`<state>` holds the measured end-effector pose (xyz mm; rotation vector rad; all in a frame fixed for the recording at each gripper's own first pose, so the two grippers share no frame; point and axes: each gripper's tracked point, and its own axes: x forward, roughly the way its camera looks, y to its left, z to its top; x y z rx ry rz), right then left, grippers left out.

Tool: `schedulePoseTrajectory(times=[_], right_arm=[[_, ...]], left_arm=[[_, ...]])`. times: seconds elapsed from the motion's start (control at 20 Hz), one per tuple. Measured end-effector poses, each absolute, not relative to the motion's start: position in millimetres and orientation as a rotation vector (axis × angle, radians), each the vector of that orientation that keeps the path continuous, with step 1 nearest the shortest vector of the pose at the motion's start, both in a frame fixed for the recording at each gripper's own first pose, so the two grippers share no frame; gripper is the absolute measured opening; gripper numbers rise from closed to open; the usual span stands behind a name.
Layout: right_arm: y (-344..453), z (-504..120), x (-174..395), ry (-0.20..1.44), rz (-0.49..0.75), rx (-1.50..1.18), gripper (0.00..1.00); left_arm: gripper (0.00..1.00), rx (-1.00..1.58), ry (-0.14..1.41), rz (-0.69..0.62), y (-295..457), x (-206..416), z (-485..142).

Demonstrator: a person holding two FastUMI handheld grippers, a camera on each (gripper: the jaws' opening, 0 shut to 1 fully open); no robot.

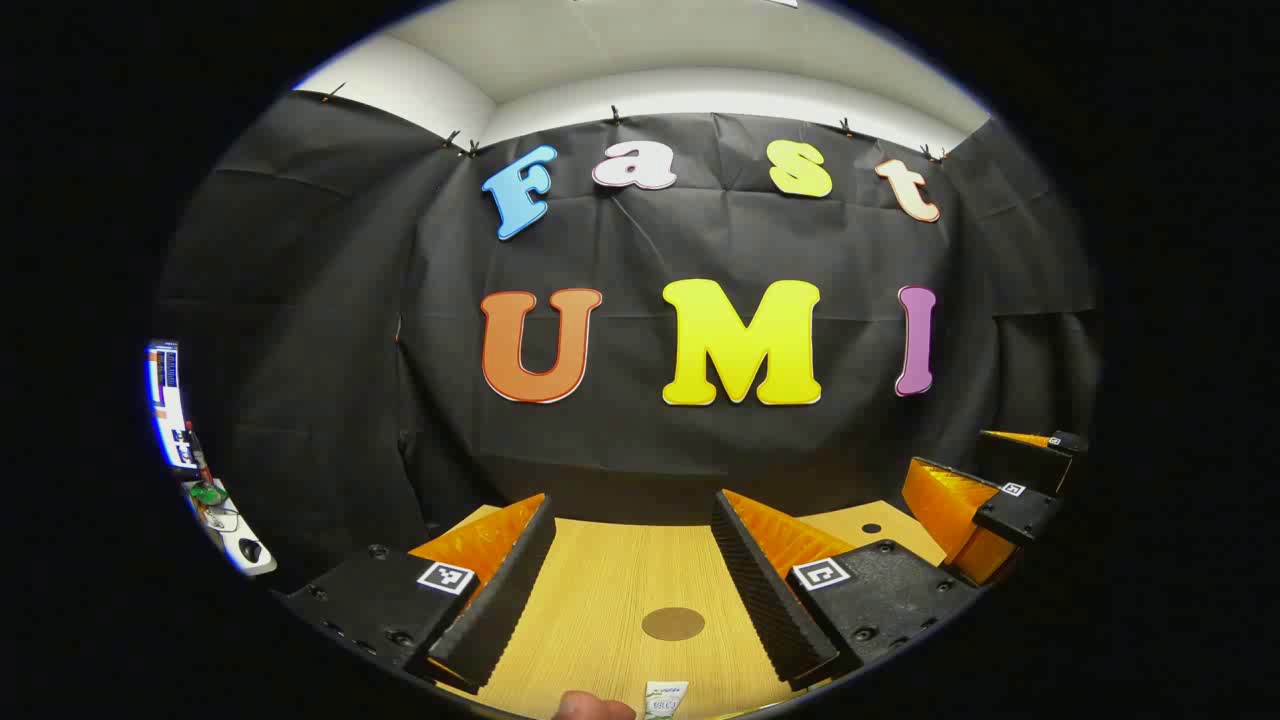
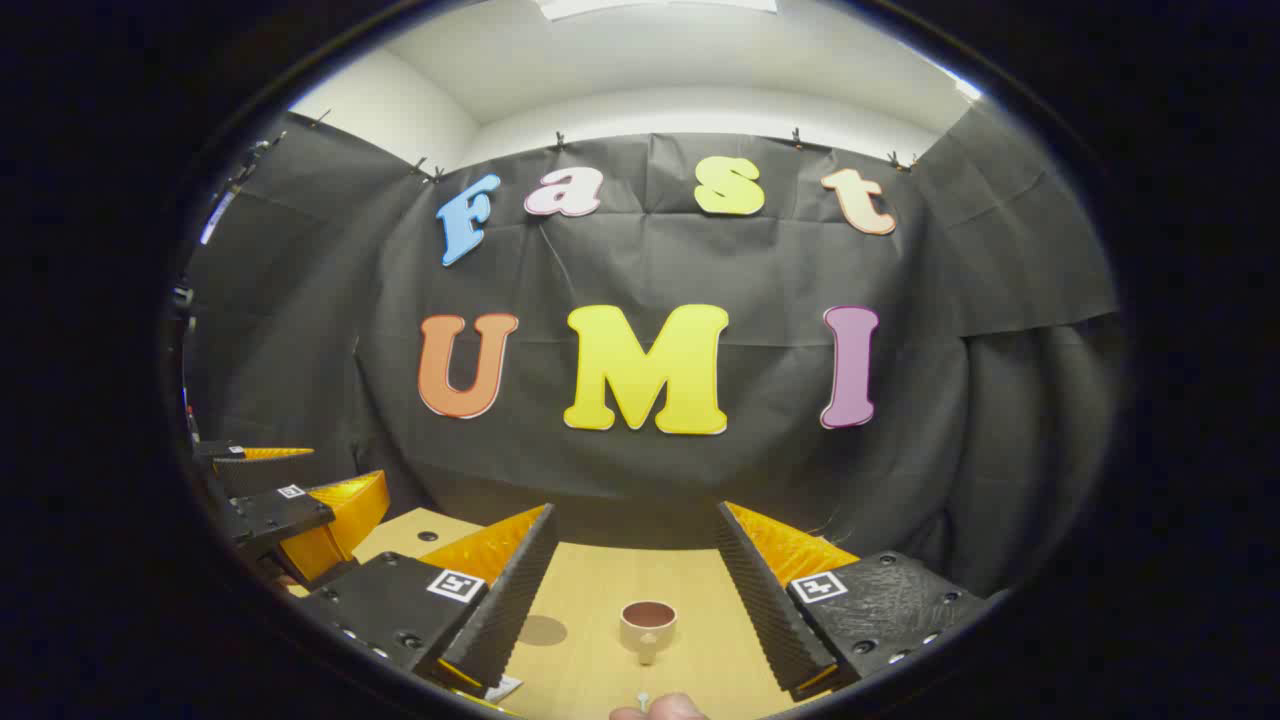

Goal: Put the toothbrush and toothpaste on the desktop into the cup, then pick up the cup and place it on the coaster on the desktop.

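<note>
In the left gripper view, the left hand-held gripper hangs with fingers apart over the pale wooden worktop, framing the round brown coaster. A white toothpaste tube lies nearer. In the right gripper view, the right hand-held gripper, also apart, frames the small beige cup.

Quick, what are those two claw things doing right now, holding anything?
Left gripper: jaws open, holding nothing, above the desktop.
Right gripper: jaws open, holding nothing; the cup stands ahead.
</note>
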<state>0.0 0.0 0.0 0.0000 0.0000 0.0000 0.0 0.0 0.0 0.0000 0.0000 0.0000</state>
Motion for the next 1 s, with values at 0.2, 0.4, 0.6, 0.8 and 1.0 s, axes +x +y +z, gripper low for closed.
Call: schedulePoseTrajectory(times=[0.2, 0.4, 0.6, 0.8, 1.0], right_arm=[[-5.2, -2.5, 1.7, 0.009, -0.008, 0.012, 0.98], [-5.7, -7.6, 5.8, 0.017, -0.004, 0.017, 0.95], [-11.3, -13.9, 6.0, 0.033, -0.016, 0.018, 0.95], [-14.2, -13.2, 5.1, 0.030, -0.020, 0.019, 0.92], [-15.9, -14.6, 5.3, 0.034, -0.015, 0.015, 0.98]], left_arm=[[0.99, 0.002, 0.001, 0.008, 1.0, 1.2, -0.6], [0.99, 0.008, 0.004, 0.006, -0.5, 2.3, -2.7], [0.99, 0.007, 0.003, -0.007, -5.2, 5.5, -3.5], [0.99, 0.005, 0.013, -0.024, -12.1, 6.2, -7.5], [0.99, 0.007, 0.021, -0.032, -16.7, 7.3, -10.4]])
